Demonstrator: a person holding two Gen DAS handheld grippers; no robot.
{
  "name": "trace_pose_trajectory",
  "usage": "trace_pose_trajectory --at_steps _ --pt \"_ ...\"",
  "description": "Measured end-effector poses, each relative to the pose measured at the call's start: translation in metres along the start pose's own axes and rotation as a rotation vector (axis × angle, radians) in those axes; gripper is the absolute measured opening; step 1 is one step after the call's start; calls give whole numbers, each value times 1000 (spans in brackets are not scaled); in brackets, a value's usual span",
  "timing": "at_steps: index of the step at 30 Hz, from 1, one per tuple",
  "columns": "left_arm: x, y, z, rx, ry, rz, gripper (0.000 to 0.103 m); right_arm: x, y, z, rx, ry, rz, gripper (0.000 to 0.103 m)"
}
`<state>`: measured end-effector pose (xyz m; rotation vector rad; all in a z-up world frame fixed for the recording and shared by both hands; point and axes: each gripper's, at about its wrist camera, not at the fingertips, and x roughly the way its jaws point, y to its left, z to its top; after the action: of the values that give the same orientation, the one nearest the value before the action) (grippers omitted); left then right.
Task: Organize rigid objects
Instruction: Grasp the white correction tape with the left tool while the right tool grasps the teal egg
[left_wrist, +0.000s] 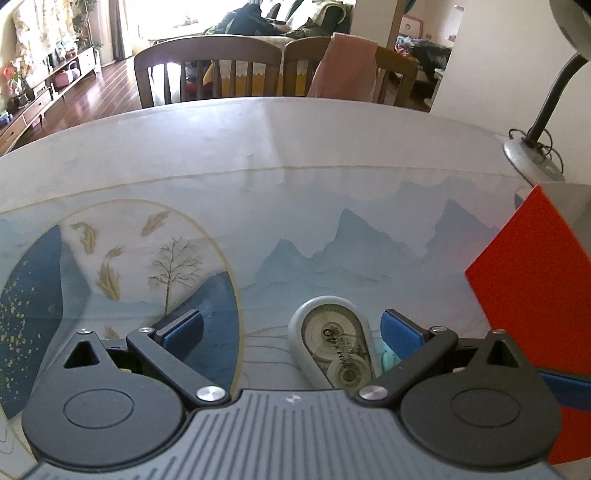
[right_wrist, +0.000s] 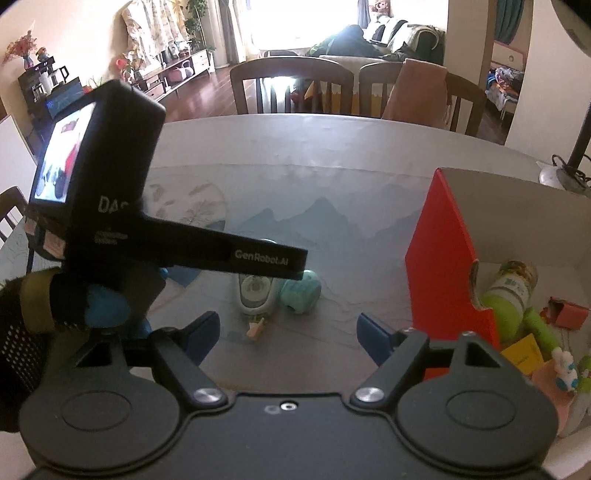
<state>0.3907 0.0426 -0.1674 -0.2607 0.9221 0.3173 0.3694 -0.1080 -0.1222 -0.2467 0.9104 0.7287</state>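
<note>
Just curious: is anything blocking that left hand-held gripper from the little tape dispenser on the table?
Nothing visible. The left hand-held gripper is open, and the dispenser lies between its fingers. A teal object lies right beside the dispenser.

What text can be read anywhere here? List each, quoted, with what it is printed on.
"GenRobot.AI": on the left gripper body's side bar.
"DA...": on the same body, the rest cut off; the smaller lines below are too blurred.
"MM x 4...": on the correction tape; the other print is too small.
Green bottle label in the red box: unreadable.
</note>
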Motion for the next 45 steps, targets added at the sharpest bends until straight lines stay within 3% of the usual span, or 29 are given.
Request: trace_pose_trajectory --at_steps 15,21,32,37,41,45 --pt "7 13 -9 -25 -7 -5 103 16 -5 -3 34 20 10 81" --pt "2 28 -13 -52 -6 11 103 27 -10 0 65 16 -14 76" --pt "-15 45 -24 -163 21 -83 102 52 -14 9 48 32 -8 55" --pt "-15 42 -23 -194 24 -71 102 60 -13 12 18 20 10 47" --pt "-15 35 -24 -212 29 -45 101 63 -13 10 1 18 37 33" --pt "-15 27 -26 -211 26 -36 98 59 -15 5 -12 -3 29 33"
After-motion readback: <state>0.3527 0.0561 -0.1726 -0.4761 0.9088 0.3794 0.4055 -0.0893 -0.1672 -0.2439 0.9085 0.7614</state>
